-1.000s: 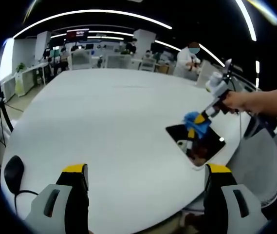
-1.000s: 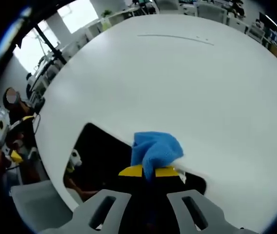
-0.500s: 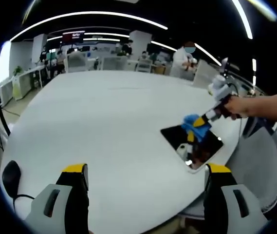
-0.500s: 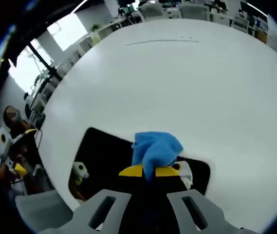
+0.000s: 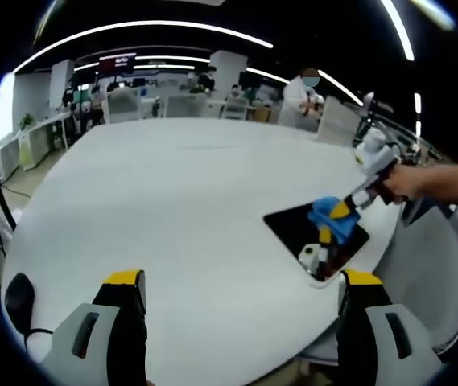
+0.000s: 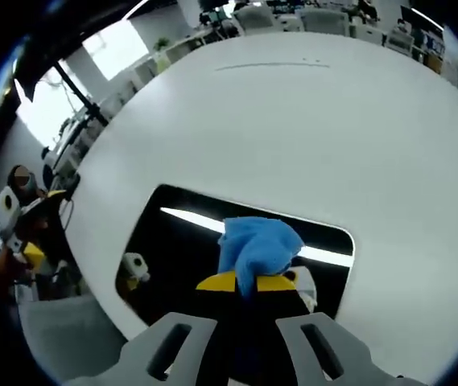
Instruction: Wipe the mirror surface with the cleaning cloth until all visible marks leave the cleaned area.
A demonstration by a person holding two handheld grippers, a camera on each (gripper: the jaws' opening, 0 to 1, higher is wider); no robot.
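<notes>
Right gripper (image 6: 245, 283): jaws clamped on blue cloth (image 6: 257, 248), lower centre, pressed on mirror (image 6: 180, 241).
Left gripper (image 5: 241, 281): jaws spread wide, holding nothing.
Surroundings: white table (image 5: 156, 201); black mouse (image 5: 18, 296) lower left.

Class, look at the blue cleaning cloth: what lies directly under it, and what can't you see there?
The mirror lies under the cleaning cloth, flat on the white table. The right hand-held gripper clamps the cloth. Any marks beneath the cloth are covered.
</notes>
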